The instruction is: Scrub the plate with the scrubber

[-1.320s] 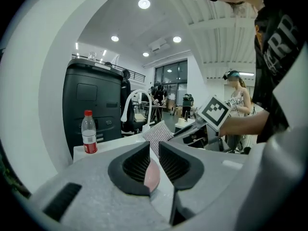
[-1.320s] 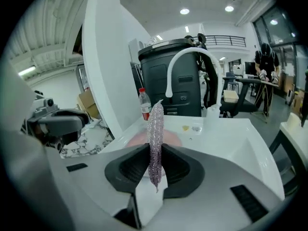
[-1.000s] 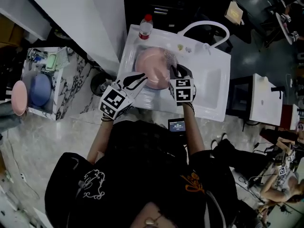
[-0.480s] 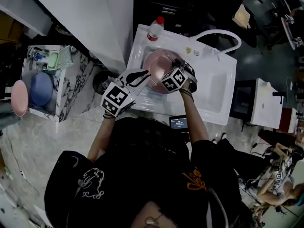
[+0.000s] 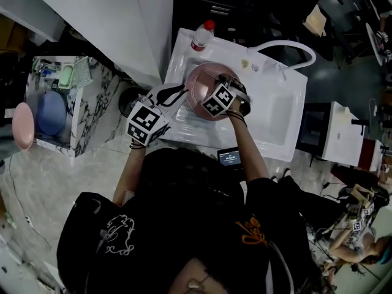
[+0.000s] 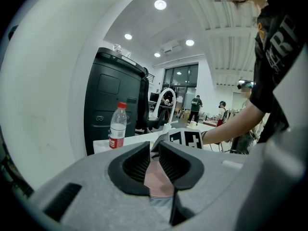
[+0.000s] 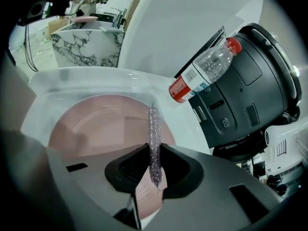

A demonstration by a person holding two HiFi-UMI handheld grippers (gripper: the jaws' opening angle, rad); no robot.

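A pink plate [image 5: 205, 84] stands tilted in the left basin of the white sink [image 5: 282, 112]. My left gripper [image 5: 173, 97] is shut on the plate's near-left rim; the pink rim [image 6: 155, 173] shows pinched between its jaws in the left gripper view. My right gripper [image 5: 231, 90] hovers over the plate's right side, shut on a thin glittery mesh scrubber [image 7: 153, 141] that sticks up edge-on between its jaws. The plate's face [image 7: 96, 124] lies just beyond the scrubber in the right gripper view.
A water bottle with a red cap [image 5: 201, 37] stands on the sink's back-left corner. A white faucet arch [image 5: 283, 46] curves over the back. A marbled box [image 5: 58, 103] at the left holds a blue plate and a pink plate. Black equipment [image 7: 250, 85] is behind the sink.
My right gripper has moved left and forward from the sink's front rim onto the plate's right side, turning as it went. My left gripper stays clamped on the plate's rim.
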